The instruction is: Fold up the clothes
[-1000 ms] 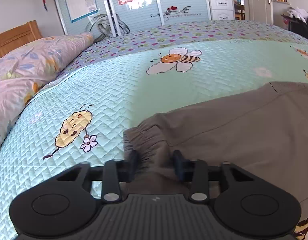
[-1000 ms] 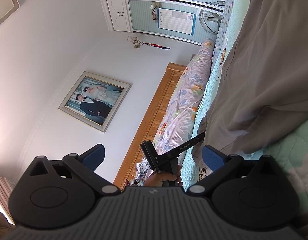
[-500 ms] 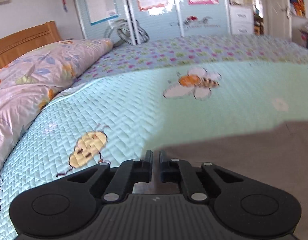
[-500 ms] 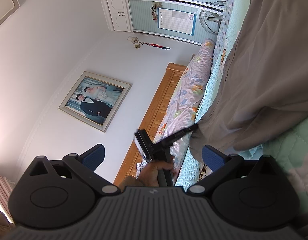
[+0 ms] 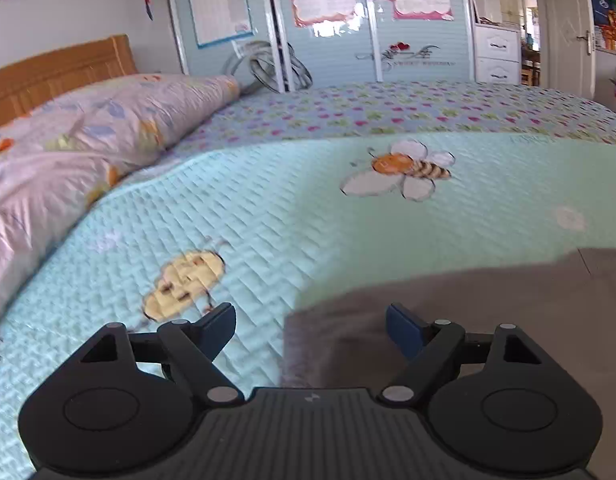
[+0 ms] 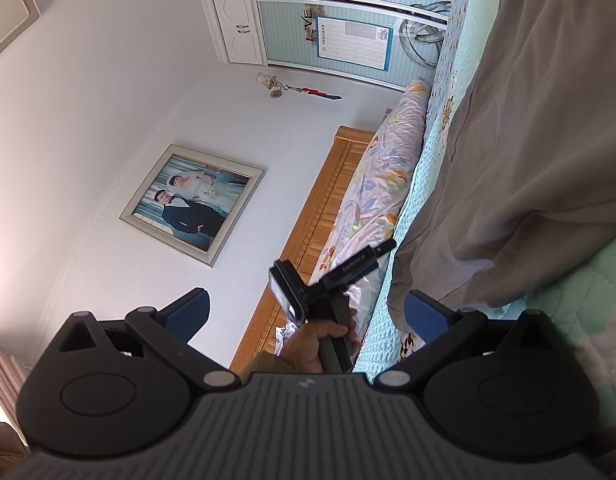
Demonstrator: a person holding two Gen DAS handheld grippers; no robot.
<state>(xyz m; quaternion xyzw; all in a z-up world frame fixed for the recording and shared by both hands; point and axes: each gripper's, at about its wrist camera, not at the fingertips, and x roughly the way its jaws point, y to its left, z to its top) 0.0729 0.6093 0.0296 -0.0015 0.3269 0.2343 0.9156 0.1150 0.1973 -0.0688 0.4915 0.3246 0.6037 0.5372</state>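
A grey-brown garment point(image 5: 487, 304) lies flat on the mint quilted bedspread point(image 5: 268, 208), filling the lower right of the left wrist view. My left gripper point(image 5: 311, 320) hovers just over the garment's left edge. Its jaws are opening wide; the cloth lies under the gap and neither pad presses on it. In the rolled right wrist view the same garment point(image 6: 527, 140) drapes along the right side. My right gripper point(image 6: 308, 310) is open and holds nothing, near the garment's lower corner. A hand point(image 6: 311, 340) grips the left tool's handle there.
A floral pillow point(image 5: 88, 140) and a wooden headboard point(image 5: 60, 68) run along the bed's left side. Pale blue wardrobe doors point(image 5: 327, 40) stand beyond the bed. A framed photograph point(image 6: 192, 204) hangs on the white wall.
The left gripper closed over the garment's gathered edge, then opened wide and let it go; the cloth now lies flat. The right gripper has not moved.
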